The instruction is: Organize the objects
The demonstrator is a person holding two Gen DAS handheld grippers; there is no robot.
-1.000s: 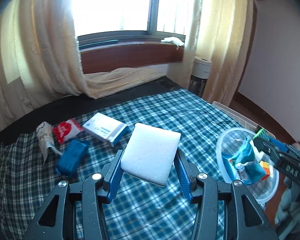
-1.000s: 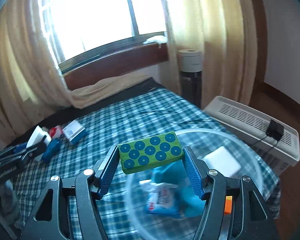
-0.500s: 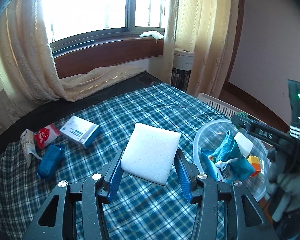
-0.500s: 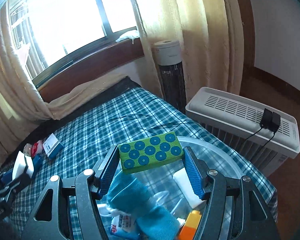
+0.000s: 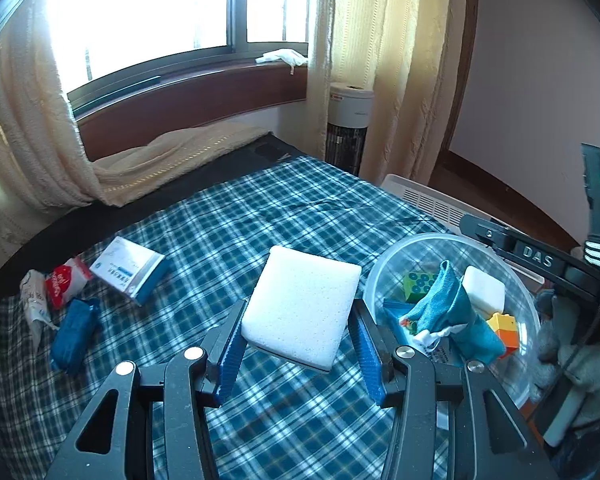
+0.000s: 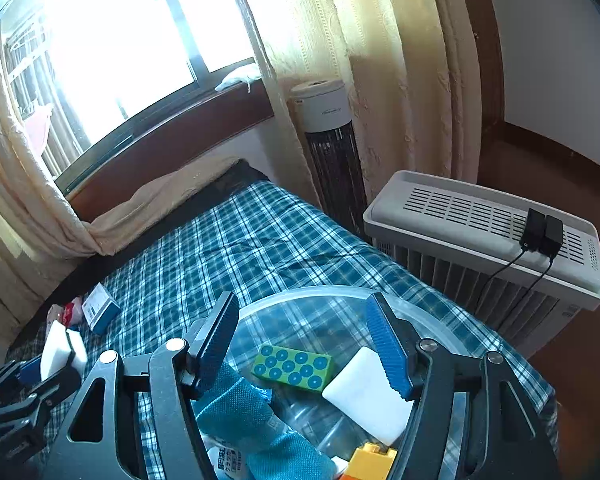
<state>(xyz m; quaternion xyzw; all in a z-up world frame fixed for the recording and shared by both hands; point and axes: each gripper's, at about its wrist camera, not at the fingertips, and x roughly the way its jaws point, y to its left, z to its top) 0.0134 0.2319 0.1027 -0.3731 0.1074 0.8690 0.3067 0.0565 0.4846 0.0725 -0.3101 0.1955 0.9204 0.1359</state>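
While the white sponge (image 5: 302,307) was clamped by its two side edges between the fingers (image 5: 230,354) of the left gripper (image 5: 300,356), it was held above the plaid bed (image 5: 228,216), with the clear bowl (image 5: 384,264) at about three o'clock. It was judged light and soft, likely to compress under pressure, so an edge hold seemed sound. The right gripper (image 6: 308,356) hung over the bowl with its fingers apart and nothing between them; the green dotted block (image 6: 293,368) lay below inside. "DAS" was read on the right gripper's body, and the print on the small white box (image 5: 129,270) was too fine to read.
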